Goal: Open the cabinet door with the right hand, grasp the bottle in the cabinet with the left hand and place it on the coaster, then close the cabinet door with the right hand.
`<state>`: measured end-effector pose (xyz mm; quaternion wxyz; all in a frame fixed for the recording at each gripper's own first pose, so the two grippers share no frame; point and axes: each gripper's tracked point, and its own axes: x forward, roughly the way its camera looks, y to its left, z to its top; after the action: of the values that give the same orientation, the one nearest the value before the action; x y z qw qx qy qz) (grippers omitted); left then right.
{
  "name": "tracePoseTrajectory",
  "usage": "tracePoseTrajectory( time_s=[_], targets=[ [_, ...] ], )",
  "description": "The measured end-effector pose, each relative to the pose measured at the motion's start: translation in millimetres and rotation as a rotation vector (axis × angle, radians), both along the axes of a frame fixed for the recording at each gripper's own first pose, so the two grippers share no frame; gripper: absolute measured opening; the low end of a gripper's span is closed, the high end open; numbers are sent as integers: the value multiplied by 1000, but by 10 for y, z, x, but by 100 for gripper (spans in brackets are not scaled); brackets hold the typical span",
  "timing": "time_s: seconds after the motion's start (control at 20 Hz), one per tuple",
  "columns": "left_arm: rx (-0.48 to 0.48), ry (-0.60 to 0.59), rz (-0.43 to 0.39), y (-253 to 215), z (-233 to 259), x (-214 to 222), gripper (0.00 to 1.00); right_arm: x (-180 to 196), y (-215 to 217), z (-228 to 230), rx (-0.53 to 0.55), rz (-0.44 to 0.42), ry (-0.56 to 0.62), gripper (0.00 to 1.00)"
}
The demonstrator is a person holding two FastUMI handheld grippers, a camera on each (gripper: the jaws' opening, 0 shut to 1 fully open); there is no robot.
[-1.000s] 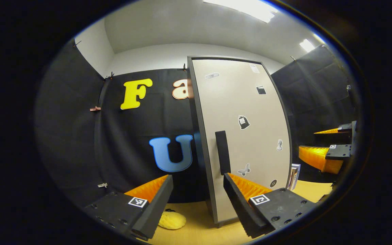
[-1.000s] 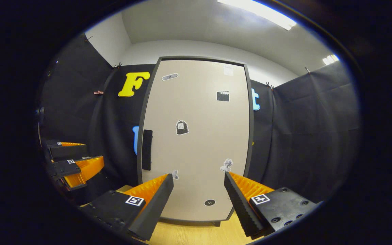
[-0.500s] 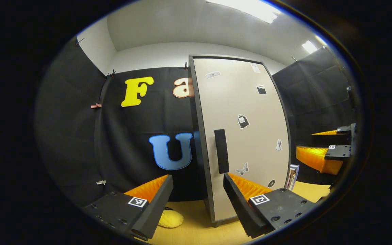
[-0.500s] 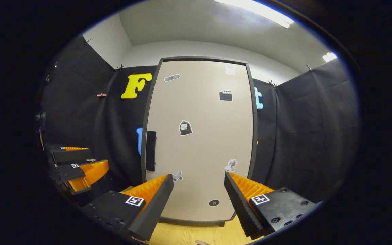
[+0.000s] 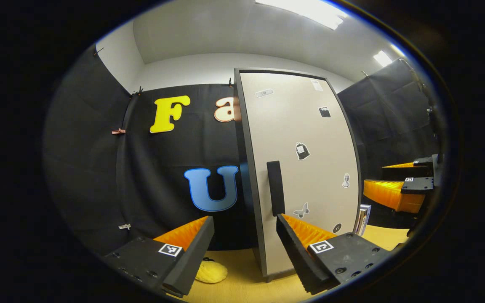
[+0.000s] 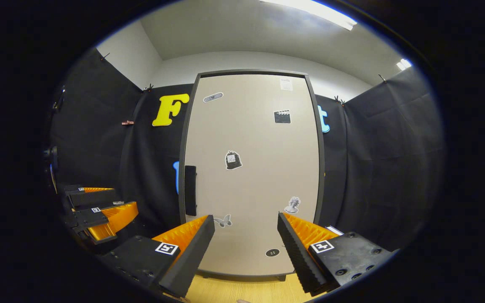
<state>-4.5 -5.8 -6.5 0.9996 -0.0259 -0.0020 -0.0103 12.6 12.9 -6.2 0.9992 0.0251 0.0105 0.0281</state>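
A tall beige cabinet (image 6: 253,168) with a closed, sticker-dotted door stands on the wooden table, straight ahead in the right gripper view. Its dark vertical handle (image 6: 190,190) sits at the door's left edge. My right gripper (image 6: 246,235) is open, apart from the door, with nothing between its fingers. In the left gripper view the cabinet (image 5: 301,168) stands right of centre with the handle (image 5: 275,188) just above my open left gripper (image 5: 244,240). The right gripper (image 5: 398,189) shows at far right, the left gripper (image 6: 95,208) at far left of the right gripper view. The bottle is hidden.
A yellow ribbed object (image 5: 211,272) lies on the wooden table (image 5: 242,282) left of the cabinet's base. A small boxy item (image 5: 363,219) stands at the cabinet's right side. Black cloth walls close in the booth behind and on both sides.
The right gripper's view has shifted slightly left and down, so the cabinet sits a little more to the right and higher. The left gripper has barely moved. Both stay open.
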Motion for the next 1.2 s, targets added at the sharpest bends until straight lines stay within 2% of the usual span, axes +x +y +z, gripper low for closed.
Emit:
tracePoseTrajectory(
  time_s=[0.25, 0.5, 0.7, 1.1, 1.2],
  targets=[
    [-3, 18, 18, 104, -69, -40, 94, 102, 175, -65, -27, 41, 21, 97],
    [2, 42, 90, 481, -180, -171, 94, 303, 644, -96, -1, 130, 24, 97],
    [27, 41, 146, 824, -228, -295, 94, 474, 982, -109, -6, 169, 14, 97],
    [45, 83, 217, 1361, -486, -326, 94, 1008, 1373, -256, -26, 129, 4, 94],
    [39, 105, 212, 1413, -585, -306, 94, 1179, 1457, -314, -34, 109, 10, 94]
  ],
)
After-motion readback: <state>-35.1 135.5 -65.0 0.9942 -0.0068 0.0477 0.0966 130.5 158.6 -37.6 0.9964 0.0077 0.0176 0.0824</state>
